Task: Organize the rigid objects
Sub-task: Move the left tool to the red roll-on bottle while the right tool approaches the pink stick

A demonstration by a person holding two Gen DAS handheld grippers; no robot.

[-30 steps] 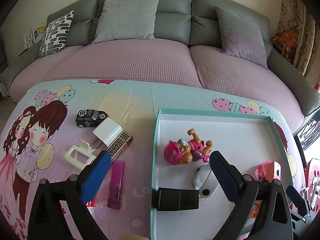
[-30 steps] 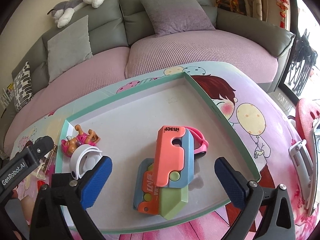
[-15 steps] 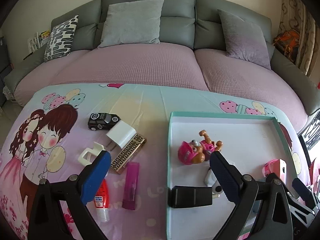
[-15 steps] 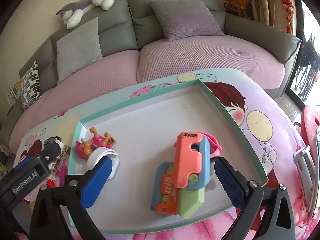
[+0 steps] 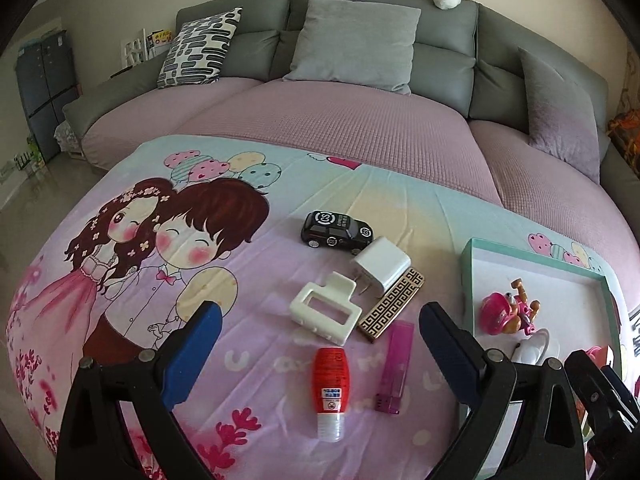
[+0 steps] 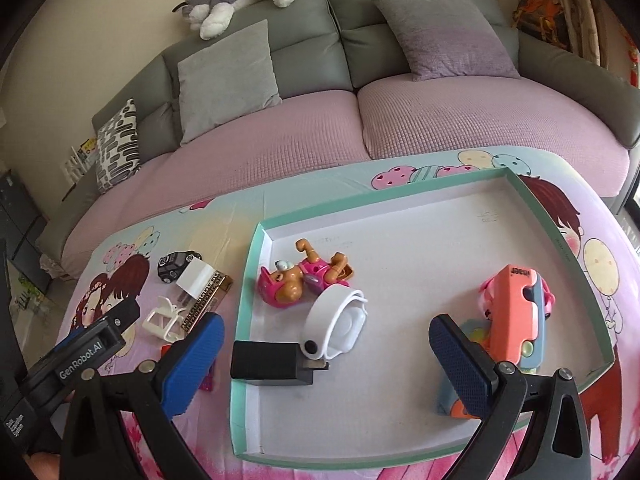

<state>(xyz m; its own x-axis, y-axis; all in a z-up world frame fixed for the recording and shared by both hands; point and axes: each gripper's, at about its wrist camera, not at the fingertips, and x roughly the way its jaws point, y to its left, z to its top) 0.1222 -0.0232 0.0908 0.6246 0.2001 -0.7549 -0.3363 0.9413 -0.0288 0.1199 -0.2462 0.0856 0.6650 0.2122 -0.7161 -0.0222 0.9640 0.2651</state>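
Cartoon-print cloth covers your surface (image 5: 120, 320), the sofa behind. Your left tongs (image 5: 318, 354) hang released over the red bottle (image 5: 330, 384); it's round, so it may roll into the purple lighter (image 5: 394, 364). Right tongs (image 6: 326, 354) released above the tray (image 6: 440, 200).

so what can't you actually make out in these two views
- Small print on the red tube, left wrist view: too small to read.
- Lower part of the orange block toy, right wrist view: hidden behind the right gripper.
- White band, left wrist view: mostly hidden behind the left gripper.
- Pink lighter: in the right wrist view only a sliver shows past a blue pad.
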